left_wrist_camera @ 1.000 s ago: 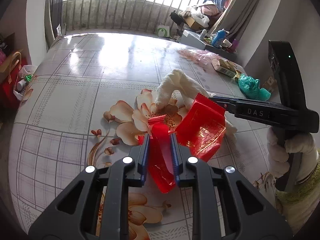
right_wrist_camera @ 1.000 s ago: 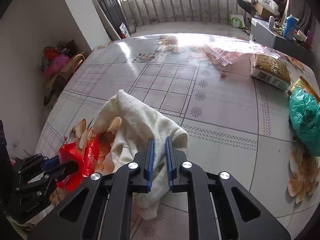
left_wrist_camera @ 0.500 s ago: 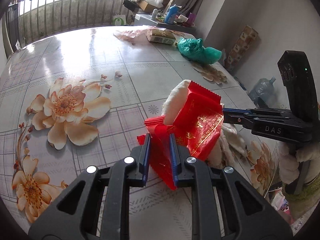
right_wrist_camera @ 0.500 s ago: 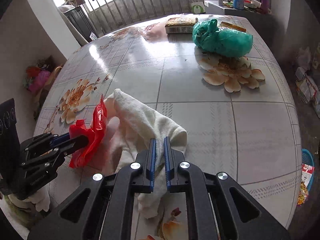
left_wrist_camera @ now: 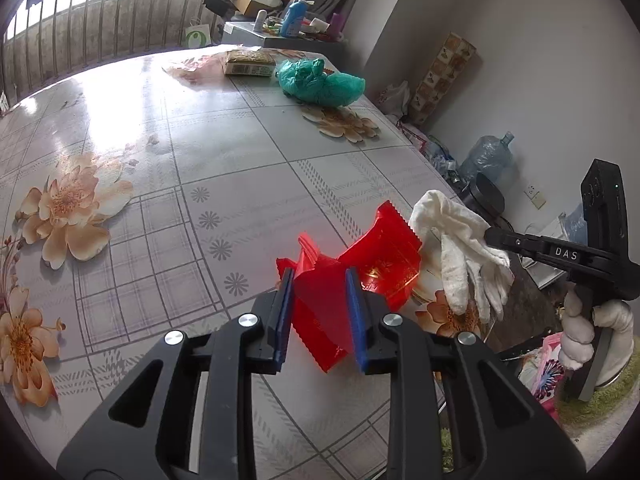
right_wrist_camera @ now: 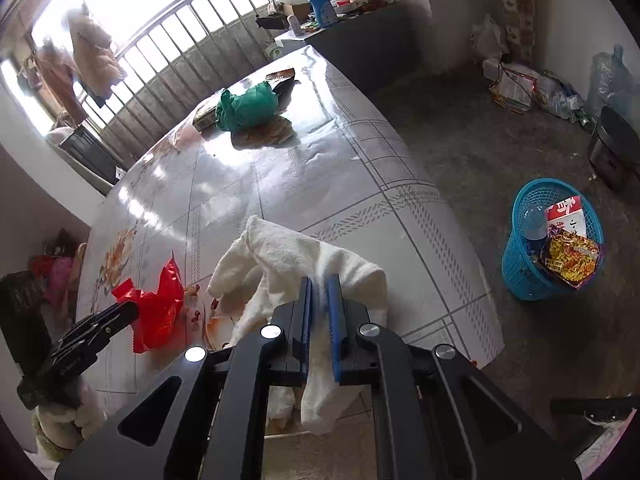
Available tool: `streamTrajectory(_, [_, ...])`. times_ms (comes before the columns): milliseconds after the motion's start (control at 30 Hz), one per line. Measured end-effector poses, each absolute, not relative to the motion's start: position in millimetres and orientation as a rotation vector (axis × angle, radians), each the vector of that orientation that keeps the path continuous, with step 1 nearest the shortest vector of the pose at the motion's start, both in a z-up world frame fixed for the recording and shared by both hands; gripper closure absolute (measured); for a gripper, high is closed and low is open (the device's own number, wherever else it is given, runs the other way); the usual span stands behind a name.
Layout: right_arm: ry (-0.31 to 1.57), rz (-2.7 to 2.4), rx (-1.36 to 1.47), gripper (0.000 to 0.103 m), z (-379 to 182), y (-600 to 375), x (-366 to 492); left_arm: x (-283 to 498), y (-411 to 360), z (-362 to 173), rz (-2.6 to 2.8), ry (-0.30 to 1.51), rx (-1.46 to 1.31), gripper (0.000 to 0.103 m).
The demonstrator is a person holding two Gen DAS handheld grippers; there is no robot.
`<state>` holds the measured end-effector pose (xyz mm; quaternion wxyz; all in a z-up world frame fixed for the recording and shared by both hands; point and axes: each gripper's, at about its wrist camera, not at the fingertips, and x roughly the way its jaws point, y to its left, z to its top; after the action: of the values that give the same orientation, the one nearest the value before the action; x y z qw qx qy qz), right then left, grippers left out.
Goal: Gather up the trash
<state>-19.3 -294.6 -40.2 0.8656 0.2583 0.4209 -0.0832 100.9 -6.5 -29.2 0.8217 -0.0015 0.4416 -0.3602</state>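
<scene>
Left gripper (left_wrist_camera: 320,276) clamped on red wrapper (left_wrist_camera: 384,256), right gripper (right_wrist_camera: 318,292) clamped on white cloth (right_wrist_camera: 280,252); both lifted off table (right_wrist_camera: 320,160), likely for carrying to blue basket (right_wrist_camera: 520,272) on floor beside it

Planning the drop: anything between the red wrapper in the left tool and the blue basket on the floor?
No obstacle visible. The red wrapper is shut in the left tool; the blue basket stands open-topped on bare floor past the table edge. The right tool, holding the white cloth, lies roughly between.
</scene>
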Motion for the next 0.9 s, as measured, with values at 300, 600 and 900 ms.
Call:
streamTrajectory(300, [0.809,-0.116,0.571,0.092,-29.1,-292.3,-19.7,82.9,4.6,-2.4,-0.786,0.831,-0.018,0.066])
streamTrajectory(600, [0.783,-0.142,0.591,0.056,-25.1,-301.9,-37.3,61.5,-45.0,-5.1,-0.904,0.807,0.181,0.053])
streamTrajectory(900, [0.816,-0.124,0.591,0.055,-33.5,-300.2,-34.3,68.1,-71.6,-41.5,-0.853,0.871,0.334,0.052])
